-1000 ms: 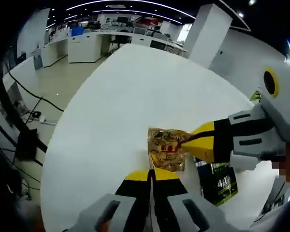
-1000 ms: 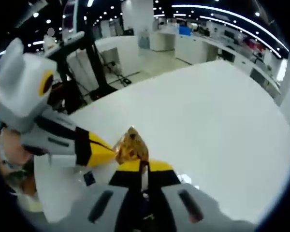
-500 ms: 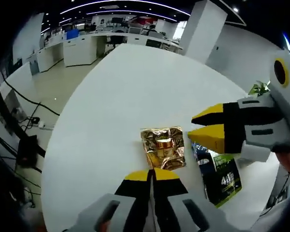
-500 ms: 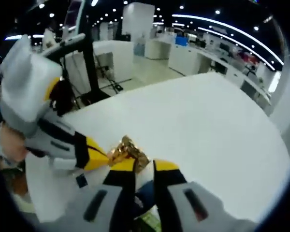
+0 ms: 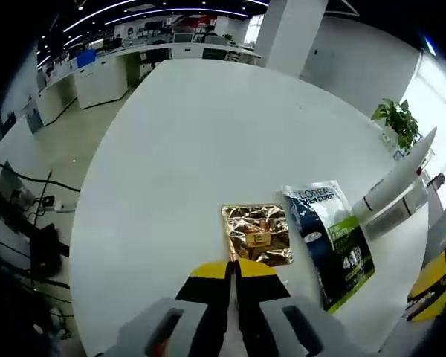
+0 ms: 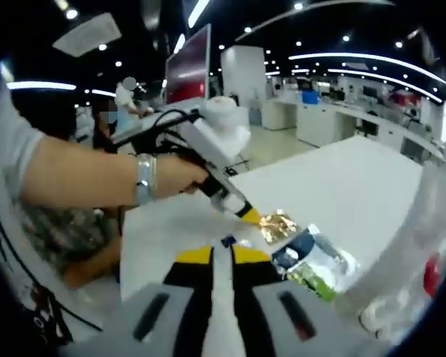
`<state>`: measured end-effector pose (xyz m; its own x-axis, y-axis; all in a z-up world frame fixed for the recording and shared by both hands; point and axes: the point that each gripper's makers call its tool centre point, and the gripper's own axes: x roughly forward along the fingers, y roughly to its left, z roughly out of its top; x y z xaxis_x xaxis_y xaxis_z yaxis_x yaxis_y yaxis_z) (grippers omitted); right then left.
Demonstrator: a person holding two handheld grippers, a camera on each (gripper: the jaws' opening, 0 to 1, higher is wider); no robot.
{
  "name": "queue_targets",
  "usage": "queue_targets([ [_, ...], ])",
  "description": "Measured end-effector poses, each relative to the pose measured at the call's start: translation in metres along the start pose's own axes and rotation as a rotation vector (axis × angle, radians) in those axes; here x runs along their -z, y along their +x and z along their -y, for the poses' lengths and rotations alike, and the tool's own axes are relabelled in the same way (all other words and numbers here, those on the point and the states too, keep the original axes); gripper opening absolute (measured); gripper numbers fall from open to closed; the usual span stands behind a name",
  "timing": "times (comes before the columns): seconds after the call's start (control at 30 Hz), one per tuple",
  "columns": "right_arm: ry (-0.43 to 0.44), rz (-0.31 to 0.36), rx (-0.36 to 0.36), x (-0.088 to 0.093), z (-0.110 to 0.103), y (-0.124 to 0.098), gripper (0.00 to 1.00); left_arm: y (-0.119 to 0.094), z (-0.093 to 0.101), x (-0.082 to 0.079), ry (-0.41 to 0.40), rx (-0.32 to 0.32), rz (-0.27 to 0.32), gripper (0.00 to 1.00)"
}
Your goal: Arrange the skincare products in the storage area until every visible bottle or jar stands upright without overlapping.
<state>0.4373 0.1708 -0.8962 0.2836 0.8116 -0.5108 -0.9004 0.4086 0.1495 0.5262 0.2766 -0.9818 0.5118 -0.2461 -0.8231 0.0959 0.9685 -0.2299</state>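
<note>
**A:** ok so where's everything sitting? The gold foil packet (image 5: pixel 257 234) is seen lying flat on the white table (image 5: pixel 193 134), just past the tips of the left gripper (image 5: pixel 231 269) in the left gripper view. Right beside it, edges about touching, a dark blue, white and green sachet (image 5: pixel 329 242) is laid flat too, with "L'OREAL" printed near its top end. Nothing there is stood upright.

**B:** yep, same thing is shown from the other side. In the right gripper view the gold foil packet (image 6: pixel 278 225) and the sachet (image 6: pixel 312 262) are spotted side by side on the table (image 6: pixel 357 186), a bit beyond the right gripper (image 6: pixel 221 258). The left gripper (image 6: pixel 250 216) is held there by a hand (image 6: pixel 180 175) with a band at the wrist, its yellow tip placed right at the packet's near edge.

**A:** jaws?

**B:** both pairs are pressed together, nothing caught between them. A white tube-shaped thing (image 5: pixel 398 182) is also seen at the table's far right edge, too blurred to be named. A potted plant (image 5: pixel 394 119) is visible behind it.
</note>
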Motion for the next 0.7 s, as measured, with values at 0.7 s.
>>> queue_targets([
  [0.7, 0.095, 0.05, 0.123, 0.022, 0.03, -0.045, 0.06, -0.007, 0.022, -0.029, 0.086, 0.019, 0.242, 0.24],
])
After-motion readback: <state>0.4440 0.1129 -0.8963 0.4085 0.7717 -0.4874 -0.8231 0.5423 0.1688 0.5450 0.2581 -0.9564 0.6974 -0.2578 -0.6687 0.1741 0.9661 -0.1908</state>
